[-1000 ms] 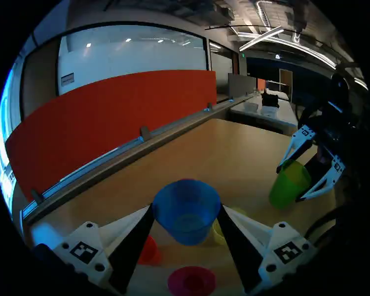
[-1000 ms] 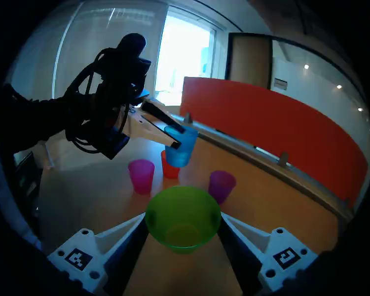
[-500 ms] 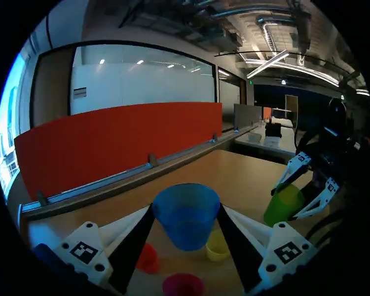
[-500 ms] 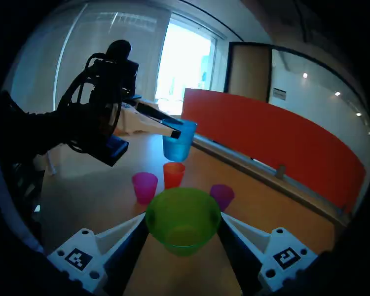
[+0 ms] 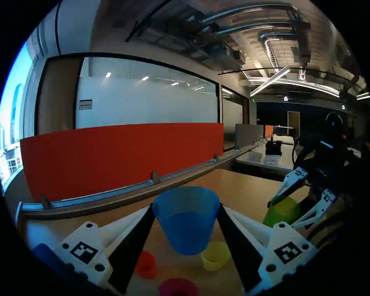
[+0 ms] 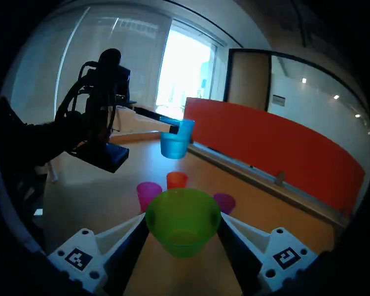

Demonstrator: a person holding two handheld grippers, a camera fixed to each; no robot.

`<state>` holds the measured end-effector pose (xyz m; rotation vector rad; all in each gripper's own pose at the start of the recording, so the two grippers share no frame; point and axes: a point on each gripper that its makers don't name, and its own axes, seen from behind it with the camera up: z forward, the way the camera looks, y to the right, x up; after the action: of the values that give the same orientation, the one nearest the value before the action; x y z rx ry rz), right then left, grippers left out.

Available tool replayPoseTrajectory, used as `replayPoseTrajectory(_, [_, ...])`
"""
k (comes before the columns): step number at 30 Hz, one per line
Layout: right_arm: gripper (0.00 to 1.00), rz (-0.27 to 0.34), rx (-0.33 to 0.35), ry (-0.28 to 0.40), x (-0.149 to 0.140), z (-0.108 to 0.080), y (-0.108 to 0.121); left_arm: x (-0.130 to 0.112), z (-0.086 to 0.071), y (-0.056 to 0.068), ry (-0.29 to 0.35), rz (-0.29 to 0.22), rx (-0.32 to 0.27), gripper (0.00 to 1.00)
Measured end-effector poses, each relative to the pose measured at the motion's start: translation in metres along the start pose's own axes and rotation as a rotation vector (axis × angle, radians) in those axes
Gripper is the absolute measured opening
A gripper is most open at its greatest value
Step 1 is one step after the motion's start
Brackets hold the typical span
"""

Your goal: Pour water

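My left gripper is shut on a blue cup, held upright above the table; the right gripper view shows the same blue cup lifted high and tilted slightly, with the left gripper on it. My right gripper is shut on a green cup, held upright over the wooden table. In the left gripper view the green cup and the right gripper are at the right.
On the wooden table stand an orange cup, a magenta cup and a purple cup. The left gripper view shows a yellow cup, a red-orange cup and a magenta cup. An orange partition borders the table's far side.
Both grippers have risen with their cups. The blue cup has gone from just above the orange cup to well above it. The small cups have stayed in place.
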<state>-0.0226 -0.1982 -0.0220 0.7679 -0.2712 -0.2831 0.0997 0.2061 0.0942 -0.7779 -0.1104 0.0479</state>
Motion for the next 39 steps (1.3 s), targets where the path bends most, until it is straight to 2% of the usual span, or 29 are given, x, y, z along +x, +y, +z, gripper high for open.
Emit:
replayPoseTrajectory(11, [0.92,0.012,-0.005,0.038,0.01,-0.003,-0.004,0.006,-0.012,0.003,0.0,0.007,0.018,0.88])
replayPoseTrajectory(26, [0.92,0.045,-0.016,0.156,0.034,-0.009,-0.008,0.012,-0.029,0.013,0.002,0.019,0.024,0.88])
replayPoseTrajectory(39, [0.93,0.061,-0.009,0.208,0.047,-0.005,-0.013,0.015,-0.04,0.022,0.022,0.023,0.02,0.88])
